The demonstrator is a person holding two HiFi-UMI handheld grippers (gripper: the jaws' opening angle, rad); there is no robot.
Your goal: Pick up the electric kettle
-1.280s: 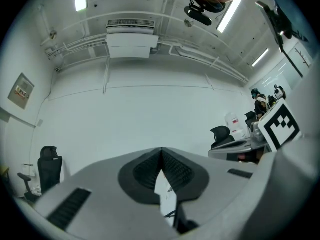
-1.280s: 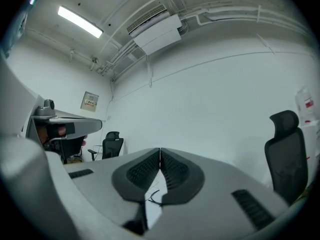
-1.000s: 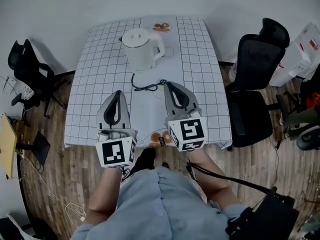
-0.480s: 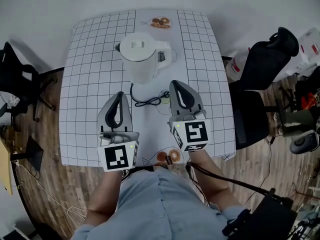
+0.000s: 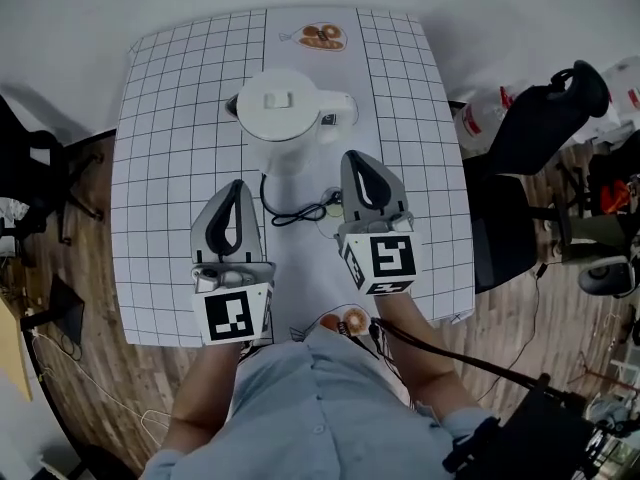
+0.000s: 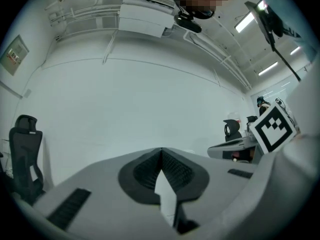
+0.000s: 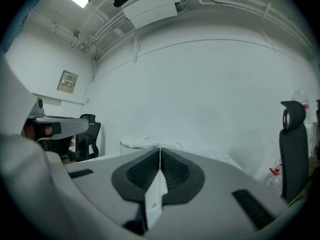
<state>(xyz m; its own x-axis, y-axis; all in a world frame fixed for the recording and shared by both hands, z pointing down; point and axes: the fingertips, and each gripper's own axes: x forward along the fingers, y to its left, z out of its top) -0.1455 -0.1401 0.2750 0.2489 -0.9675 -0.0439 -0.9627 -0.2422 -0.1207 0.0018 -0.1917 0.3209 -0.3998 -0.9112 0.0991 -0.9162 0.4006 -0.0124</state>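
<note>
**Kettle on the table, both tongs closed and empty**

- Electric kettle (image 5: pixel 283 108): one, white, upright with its lid on. It stands on the far half of the table (image 5: pixel 170 168), about midway across, with its handle to the right.
- A small dark label sits at the top of the handle, too small to read. No other writing can be read on the kettle.
- Cord (image 5: pixel 295 208): one, black, lying in a loose curl on the gridded cloth just near of the kettle, between the two tongs.
- Left gripper (image 5: pixel 236 185): jaws shut tip to tip with nothing between them, confirmed in its own view. It is near and left of the kettle, clear of it.
- Right gripper (image 5: pixel 358 156): jaws likewise pressed together and empty. Its tips are just near and right of the kettle body, not touching. In its own view the kettle's lid shows beyond the closed tips.
- Marker cubes: two, one per gripper, left (image 5: pixel 236 315) and right (image 5: pixel 381 259). They carry black-and-white square patterns, no letters.
- Orange printed pictures on the cloth: two, one at the far edge (image 5: pixel 322 36) and one at the near edge (image 5: pixel 347 320). No text is legible.
- Black office chairs: two, one to the right (image 5: pixel 535 118) and one partly in view to the left (image 5: pixel 25 153).
</note>
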